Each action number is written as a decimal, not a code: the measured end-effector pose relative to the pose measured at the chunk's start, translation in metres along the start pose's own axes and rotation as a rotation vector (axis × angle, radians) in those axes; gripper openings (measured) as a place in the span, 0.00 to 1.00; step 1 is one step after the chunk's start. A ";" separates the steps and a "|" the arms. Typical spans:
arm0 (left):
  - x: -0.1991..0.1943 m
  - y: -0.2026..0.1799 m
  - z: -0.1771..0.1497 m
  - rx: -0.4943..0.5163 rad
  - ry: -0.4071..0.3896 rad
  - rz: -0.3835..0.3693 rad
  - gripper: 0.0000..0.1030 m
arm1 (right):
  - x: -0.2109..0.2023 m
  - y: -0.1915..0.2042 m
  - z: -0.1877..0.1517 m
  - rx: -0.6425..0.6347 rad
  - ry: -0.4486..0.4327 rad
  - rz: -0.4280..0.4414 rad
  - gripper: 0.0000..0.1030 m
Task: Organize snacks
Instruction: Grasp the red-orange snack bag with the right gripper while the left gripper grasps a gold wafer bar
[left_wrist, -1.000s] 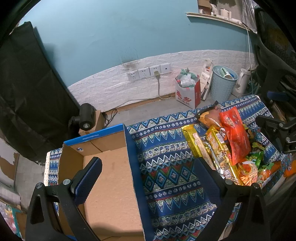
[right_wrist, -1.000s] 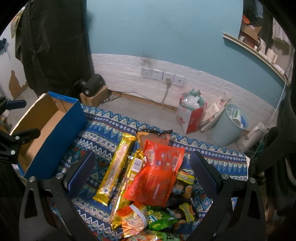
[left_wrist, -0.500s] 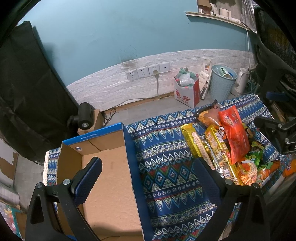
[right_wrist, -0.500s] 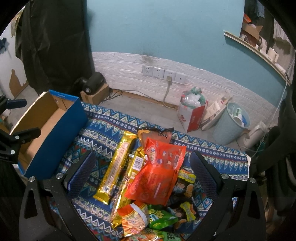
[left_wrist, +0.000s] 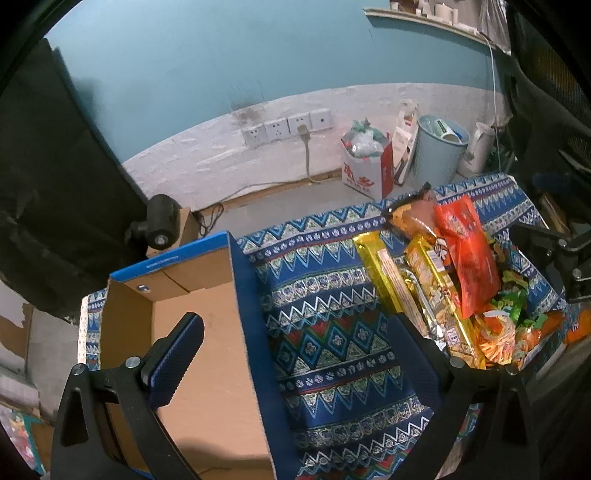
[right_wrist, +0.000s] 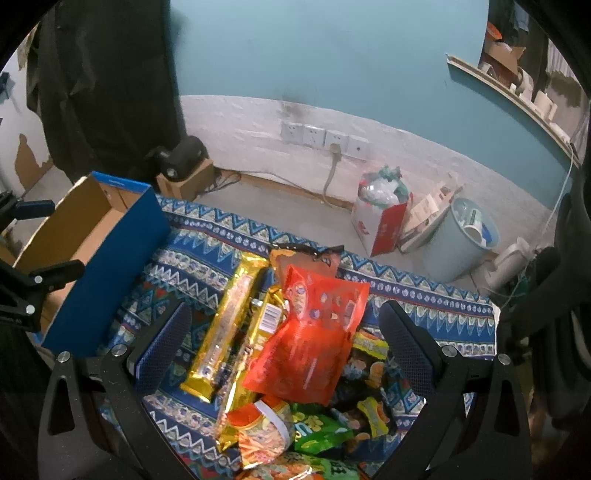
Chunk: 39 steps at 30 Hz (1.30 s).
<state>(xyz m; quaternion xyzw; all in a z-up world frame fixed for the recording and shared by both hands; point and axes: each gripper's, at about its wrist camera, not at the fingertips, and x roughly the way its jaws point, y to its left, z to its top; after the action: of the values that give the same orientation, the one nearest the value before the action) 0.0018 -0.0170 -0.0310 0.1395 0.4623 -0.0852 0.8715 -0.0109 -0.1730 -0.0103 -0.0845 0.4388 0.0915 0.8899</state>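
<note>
Barely shifted since a second ago: both views slightly nearer, nothing picked up. Left claw (left_wrist: 291, 347) spread wide and empty, hovering over the near edge of the blue cardboard box (left_wrist: 207, 332) and the patterned table (left_wrist: 325, 332). Right claw (right_wrist: 284, 339) equally wide, holding nothing, poised above the snack pile (right_wrist: 295, 350), red packet (right_wrist: 314, 332) and gold bar (right_wrist: 229, 325) lying between its fingers. Box bare inside; sorting seemingly not yet begun, every snack left to move.

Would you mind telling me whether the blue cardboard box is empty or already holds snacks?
Empty as far as visible: the blue cardboard box shows only bare brown floor; the snacks lie piled on the cloth.
</note>
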 end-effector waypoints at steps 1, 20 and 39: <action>0.001 -0.001 0.000 0.002 0.002 0.000 0.98 | 0.002 -0.001 -0.001 0.002 0.006 -0.002 0.97; 0.059 -0.037 0.007 0.057 0.127 -0.029 0.98 | 0.063 -0.028 -0.024 0.107 0.199 -0.024 0.97; 0.138 -0.061 0.012 0.034 0.281 -0.049 0.98 | 0.133 -0.042 -0.048 0.133 0.320 0.005 0.92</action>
<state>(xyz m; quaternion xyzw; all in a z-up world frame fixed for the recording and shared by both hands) 0.0716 -0.0817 -0.1494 0.1536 0.5814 -0.0937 0.7935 0.0421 -0.2126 -0.1424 -0.0377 0.5802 0.0499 0.8121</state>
